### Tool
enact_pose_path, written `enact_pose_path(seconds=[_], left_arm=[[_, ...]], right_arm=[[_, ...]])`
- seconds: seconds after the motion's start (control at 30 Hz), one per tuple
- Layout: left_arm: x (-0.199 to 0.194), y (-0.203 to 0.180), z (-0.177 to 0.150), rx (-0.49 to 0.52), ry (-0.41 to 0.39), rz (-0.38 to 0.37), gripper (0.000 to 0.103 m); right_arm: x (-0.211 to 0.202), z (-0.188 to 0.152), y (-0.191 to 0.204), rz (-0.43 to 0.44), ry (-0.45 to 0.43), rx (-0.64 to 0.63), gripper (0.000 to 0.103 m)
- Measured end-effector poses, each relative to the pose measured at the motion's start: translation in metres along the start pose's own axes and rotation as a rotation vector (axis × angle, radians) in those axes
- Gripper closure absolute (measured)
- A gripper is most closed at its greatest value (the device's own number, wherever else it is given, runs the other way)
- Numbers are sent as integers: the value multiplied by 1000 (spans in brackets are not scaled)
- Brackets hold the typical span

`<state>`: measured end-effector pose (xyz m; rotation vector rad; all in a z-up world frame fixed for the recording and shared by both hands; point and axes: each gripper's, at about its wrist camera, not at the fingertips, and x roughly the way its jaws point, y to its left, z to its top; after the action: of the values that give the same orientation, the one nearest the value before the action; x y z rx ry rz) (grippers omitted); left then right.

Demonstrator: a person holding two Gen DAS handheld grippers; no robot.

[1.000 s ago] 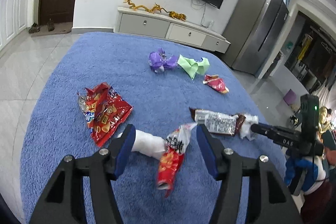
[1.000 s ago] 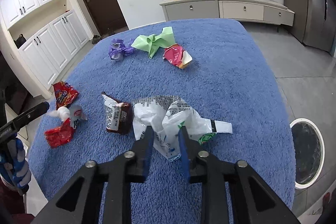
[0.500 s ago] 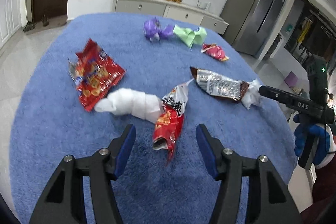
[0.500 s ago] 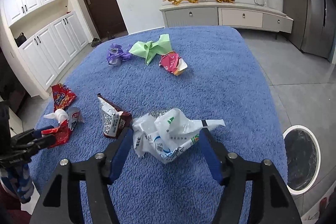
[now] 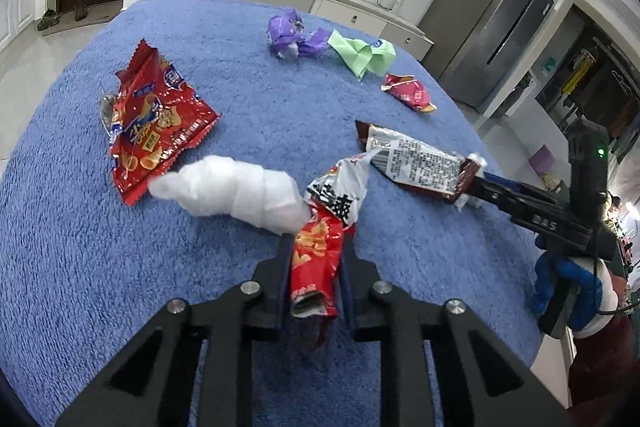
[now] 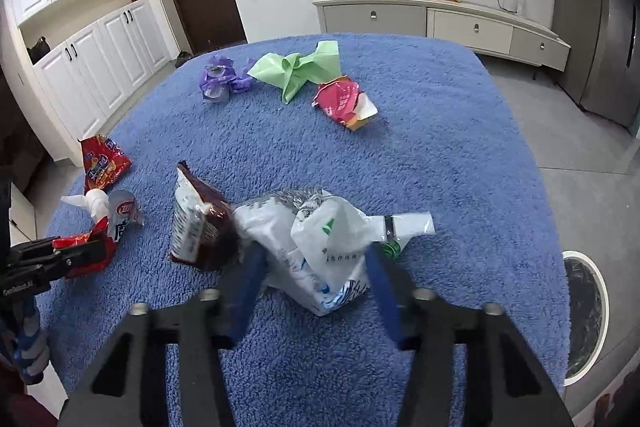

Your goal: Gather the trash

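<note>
My left gripper (image 5: 316, 243) is shut on a crumpled red snack wrapper (image 5: 316, 263), its white printed end sticking up beyond the fingertips. A white tissue wad (image 5: 236, 191) lies against the wrapper's left side. In the right wrist view my right gripper (image 6: 314, 255) straddles a crumpled white plastic bag (image 6: 320, 239). Its jaws are closing with the bag between the pads, which are blurred and stand at the bag's sides. A brown wrapper (image 6: 200, 227) leans against the bag's left side. All of it rests on a blue fleece cover (image 6: 440, 147).
Further back lie a red chip bag (image 5: 156, 119), a purple wrapper (image 6: 220, 79), a green one (image 6: 300, 67) and a pink one (image 6: 344, 99). A round bin (image 6: 584, 315) stands on the floor at the right. A TV cabinet (image 6: 440, 23) lines the far wall.
The left gripper sank over the red wrapper and shut on it. The right gripper let go of the white bag, opened wide, and its jaws have narrowed around the bag again.
</note>
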<state>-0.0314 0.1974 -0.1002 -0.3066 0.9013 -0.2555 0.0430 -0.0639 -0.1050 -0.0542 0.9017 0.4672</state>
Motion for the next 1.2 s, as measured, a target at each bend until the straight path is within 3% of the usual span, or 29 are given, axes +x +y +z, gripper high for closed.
enact_pose_path(seconds=[0.07,0.5,0.73,0.97,1.2], left_arm=[[0,-2,-3,-9,4,-21,84],[-31,-21,-19,15,-38,-90,84],[-40,-48,-11,74,-52,-112,84],[-28,-101,16,191,-52,-137,84],[21,-177,39,308,31,-189,84]], right_arm=[[0,-1,3,14,-1,-7,82],[-55,-14,2,-31,-96,38,85],[-84,-24,-7,-59,-146,53,85],[-116,-42,-53,-125,-188,150,85],[-146,-78,-130,-232,-224,320,85]])
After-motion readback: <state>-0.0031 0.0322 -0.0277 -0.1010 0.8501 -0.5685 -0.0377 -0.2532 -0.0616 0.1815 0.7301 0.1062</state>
